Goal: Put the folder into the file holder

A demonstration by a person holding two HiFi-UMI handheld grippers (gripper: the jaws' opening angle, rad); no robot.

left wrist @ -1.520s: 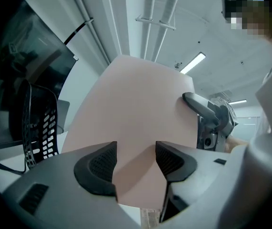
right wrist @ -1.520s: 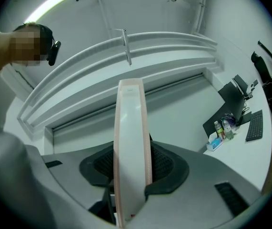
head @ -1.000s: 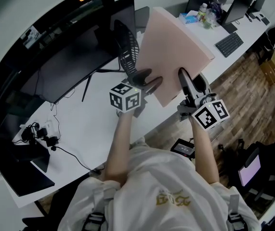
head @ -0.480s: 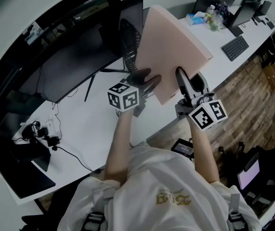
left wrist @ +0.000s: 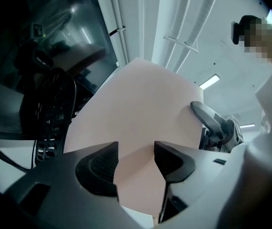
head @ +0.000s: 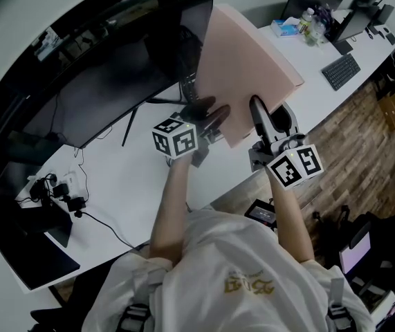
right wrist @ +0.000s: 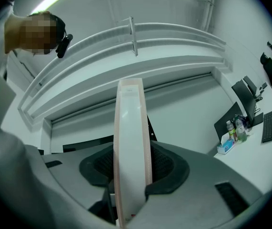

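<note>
Currently right gripper (right wrist: 132,168) fingers (right wrist: 169,168) are clamped on the folder (head: 249,75) at its thin edge, one pad per side, so it stands edge-on, ready to slot in. Left gripper (left wrist: 136,161) fingers (left wrist: 100,163) are spread, pinching nothing. The folder's pink face is just past them, likely for guiding. Mesh file holder (left wrist: 55,113) stands beyond-left on the tabletop (head: 128,178); folder not yet inside

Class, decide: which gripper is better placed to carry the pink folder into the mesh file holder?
Right. The right gripper has its fingers clamped on the pink folder. The left gripper has its fingers apart, gripping nothing, so it can probably only steady the folder toward the mesh file holder.
</note>
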